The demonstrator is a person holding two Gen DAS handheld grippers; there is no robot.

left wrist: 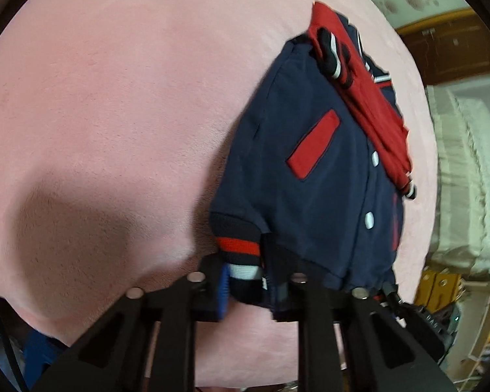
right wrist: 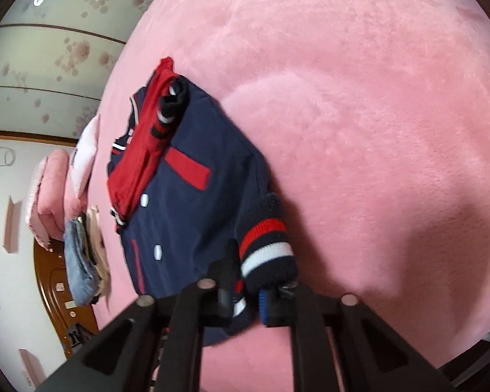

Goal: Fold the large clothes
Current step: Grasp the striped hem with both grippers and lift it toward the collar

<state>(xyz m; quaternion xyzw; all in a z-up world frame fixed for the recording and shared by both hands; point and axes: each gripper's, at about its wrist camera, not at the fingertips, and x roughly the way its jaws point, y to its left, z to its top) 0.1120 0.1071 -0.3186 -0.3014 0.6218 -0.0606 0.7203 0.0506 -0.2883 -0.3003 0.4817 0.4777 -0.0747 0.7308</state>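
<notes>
A navy varsity jacket [left wrist: 310, 179] with red sleeves, red pocket trim and white snaps lies on a pink plush blanket [left wrist: 114, 114]. Both red sleeves are folded across its front. My left gripper [left wrist: 245, 281] is shut on the striped hem band at one bottom corner. The jacket also shows in the right wrist view [right wrist: 186, 202], where my right gripper [right wrist: 254, 290] is shut on the striped hem band at the other bottom corner. Both corners look lifted slightly off the blanket.
The pink blanket [right wrist: 359, 114] covers a bed. A stack of folded clothes with jeans [right wrist: 81, 258] sits by the wooden headboard [right wrist: 52, 281]. A white quilt [left wrist: 467, 179] and shelves [left wrist: 486, 333] are beyond the bed's edge.
</notes>
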